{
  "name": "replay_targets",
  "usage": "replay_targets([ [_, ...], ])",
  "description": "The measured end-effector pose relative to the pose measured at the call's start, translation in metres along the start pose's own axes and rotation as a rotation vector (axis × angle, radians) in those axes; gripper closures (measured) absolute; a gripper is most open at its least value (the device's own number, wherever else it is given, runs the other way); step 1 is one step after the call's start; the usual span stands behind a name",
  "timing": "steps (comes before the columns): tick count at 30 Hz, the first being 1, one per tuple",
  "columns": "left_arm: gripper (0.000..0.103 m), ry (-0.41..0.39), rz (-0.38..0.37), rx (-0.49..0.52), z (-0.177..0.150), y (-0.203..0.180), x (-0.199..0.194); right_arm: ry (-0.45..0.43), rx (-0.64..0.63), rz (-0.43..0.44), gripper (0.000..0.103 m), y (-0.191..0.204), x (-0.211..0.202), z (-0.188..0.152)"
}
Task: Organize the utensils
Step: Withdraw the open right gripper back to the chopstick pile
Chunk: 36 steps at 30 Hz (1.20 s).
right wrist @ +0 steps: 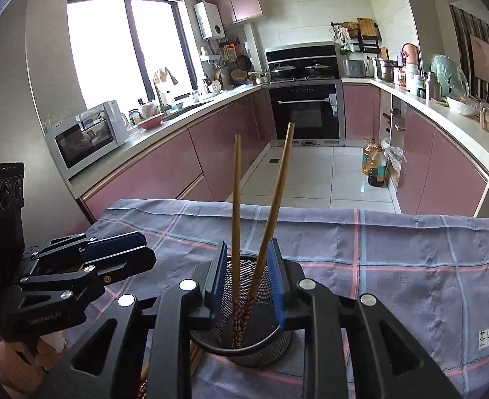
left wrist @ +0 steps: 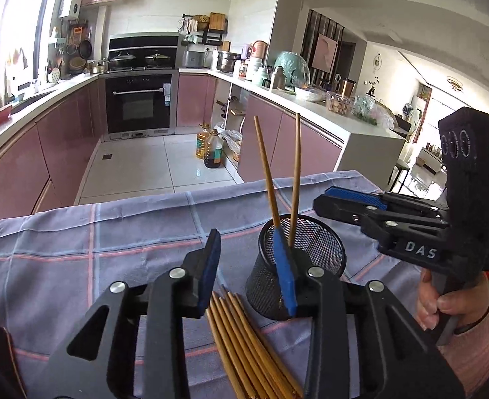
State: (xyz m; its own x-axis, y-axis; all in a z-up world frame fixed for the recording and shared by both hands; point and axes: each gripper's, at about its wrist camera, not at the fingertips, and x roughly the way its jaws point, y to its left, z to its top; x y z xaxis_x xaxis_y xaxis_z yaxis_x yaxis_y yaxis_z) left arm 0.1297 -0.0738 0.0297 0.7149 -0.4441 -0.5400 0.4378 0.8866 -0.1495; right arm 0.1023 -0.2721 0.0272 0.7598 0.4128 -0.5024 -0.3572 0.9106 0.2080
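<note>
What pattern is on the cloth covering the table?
The tablecloth is grey-blue with a pink and pale-blue check, clearest in the right wrist view.

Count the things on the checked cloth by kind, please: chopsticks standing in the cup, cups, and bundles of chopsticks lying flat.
Chopsticks in the cup: 2
Mesh cup: 1
Bundle lying flat on the cloth: 1
Total: 4

Daylight from blown-out window (right wrist: 121,50); sharp, fisheye-warped edges.

Two chopsticks (left wrist: 279,179) in cup (left wrist: 302,266), bundle (left wrist: 244,342) just left
</note>
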Motion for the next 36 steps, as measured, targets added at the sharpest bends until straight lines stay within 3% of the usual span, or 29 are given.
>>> replay_targets([
  [2, 0.059, -0.009, 0.013, 0.007, -0.011, 0.004, -0.012, -0.019, -0.033, 0.027, 0.072, 0.010, -0.015, -0.006],
  [5, 0.057, 0.026, 0.034, 0.019, -0.032, 0.009, -0.020, -0.010, -0.084, 0.069, 0.066, 0.028, -0.027, -0.023],
  [13, 0.057, 0.207, 0.047, -0.010, -0.098, 0.026, -0.001, 0.204, -0.044, 0.112, 0.066, 0.043, 0.014, -0.082],
  [17, 0.057, 0.255, 0.044, -0.014, -0.120, 0.027, 0.009, 0.262, -0.020, 0.104, 0.066, 0.044, 0.032, -0.101],
  [28, 0.062, 0.296, 0.045, -0.022, -0.135, 0.025, 0.022, 0.318, -0.026, 0.078, 0.069, 0.051, 0.049, -0.118],
  [36, 0.063, 0.298, 0.048, -0.026, -0.136, 0.027, 0.021, 0.302, -0.007, 0.074, 0.070, 0.047, 0.044, -0.113],
])
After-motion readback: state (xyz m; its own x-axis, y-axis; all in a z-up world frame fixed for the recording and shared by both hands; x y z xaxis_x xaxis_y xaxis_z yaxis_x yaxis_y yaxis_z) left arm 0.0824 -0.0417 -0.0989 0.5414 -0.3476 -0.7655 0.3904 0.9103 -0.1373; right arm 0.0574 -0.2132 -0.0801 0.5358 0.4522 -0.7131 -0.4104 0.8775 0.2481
